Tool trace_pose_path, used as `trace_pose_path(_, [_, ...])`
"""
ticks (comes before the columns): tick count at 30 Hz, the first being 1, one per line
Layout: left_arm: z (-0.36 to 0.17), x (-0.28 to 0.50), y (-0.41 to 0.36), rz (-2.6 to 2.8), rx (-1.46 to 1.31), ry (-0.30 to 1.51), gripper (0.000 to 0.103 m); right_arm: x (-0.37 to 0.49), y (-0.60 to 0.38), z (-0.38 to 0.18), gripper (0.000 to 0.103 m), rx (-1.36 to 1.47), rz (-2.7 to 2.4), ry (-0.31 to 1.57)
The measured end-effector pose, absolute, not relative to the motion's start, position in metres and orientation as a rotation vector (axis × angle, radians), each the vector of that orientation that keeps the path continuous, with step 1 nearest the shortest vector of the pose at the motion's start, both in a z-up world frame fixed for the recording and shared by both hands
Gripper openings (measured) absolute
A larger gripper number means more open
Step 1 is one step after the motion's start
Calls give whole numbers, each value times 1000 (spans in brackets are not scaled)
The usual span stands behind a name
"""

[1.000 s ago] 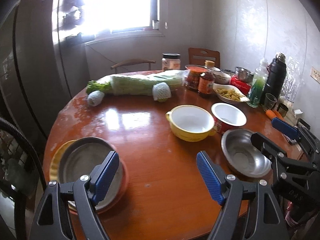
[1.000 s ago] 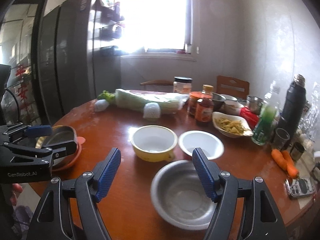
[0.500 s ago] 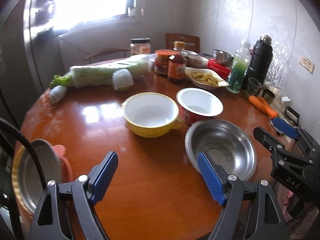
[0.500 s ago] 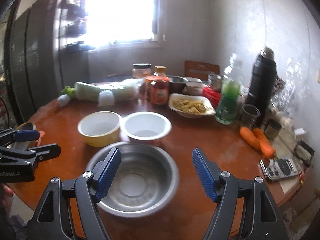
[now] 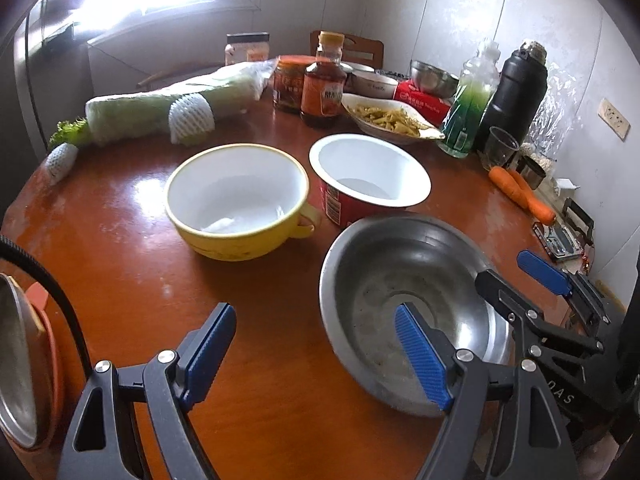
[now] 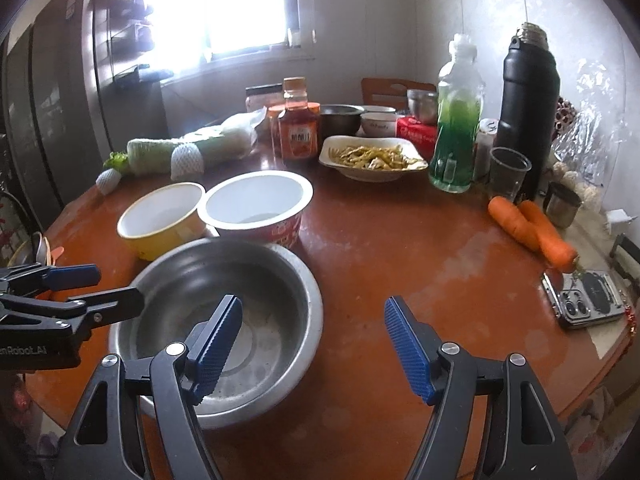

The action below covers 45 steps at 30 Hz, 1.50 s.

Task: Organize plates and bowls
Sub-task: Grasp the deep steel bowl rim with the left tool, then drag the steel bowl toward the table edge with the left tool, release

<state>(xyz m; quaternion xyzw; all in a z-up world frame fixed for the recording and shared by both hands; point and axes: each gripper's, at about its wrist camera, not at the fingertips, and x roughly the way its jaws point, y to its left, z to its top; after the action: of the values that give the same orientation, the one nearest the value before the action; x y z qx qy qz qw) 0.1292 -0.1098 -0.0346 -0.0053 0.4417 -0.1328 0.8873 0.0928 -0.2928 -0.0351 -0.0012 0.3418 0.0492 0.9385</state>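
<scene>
I held both tongs over the steel bowl [image 5: 404, 300] near the desk [image 5: 132, 264] edge: the left tongs [image 5: 320, 356] stood apart and empty, straddling its left rim, while the right tongs [image 6: 312, 344] were closing but gripped nothing, one pad inside its right rim. The yellow bowl [image 5: 236, 200] and the red bowl [image 5: 368, 176] stood separately, just behind the steel bowl, and no bowl was nested in another. I judged the task barely begun; a stack of plates [image 5: 24, 364] lay at the far left, and all three bowls remained to be organized.
</scene>
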Motion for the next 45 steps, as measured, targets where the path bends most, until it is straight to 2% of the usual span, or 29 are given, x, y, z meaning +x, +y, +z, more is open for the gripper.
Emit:
trace_pose_path(5, [-43,136,-118,-280,-12,931,81,98,-296,-41,55,6,106,704])
trace_pose_path(10, [-49,143,-119,-306,-48,955,64,101,-293,-44,40,-2,144,715])
trace_pose_path(12, [-51,144,-118,-306,-57,961,50,102,-292,-45,39,3,152,720])
trace_pose_path(14, [-53,144,-118,-299,-57,968,42,102,-290,-46,39,0,149,724])
trace_pose_path(25, [-55,138,-120,-316,-41,959,33,103,-278,-50,29,-23,178,742])
trace_pose_path(45, [-27,97,-49,-216,-62,912,33,72,-209,-19,31,-94,319,694])
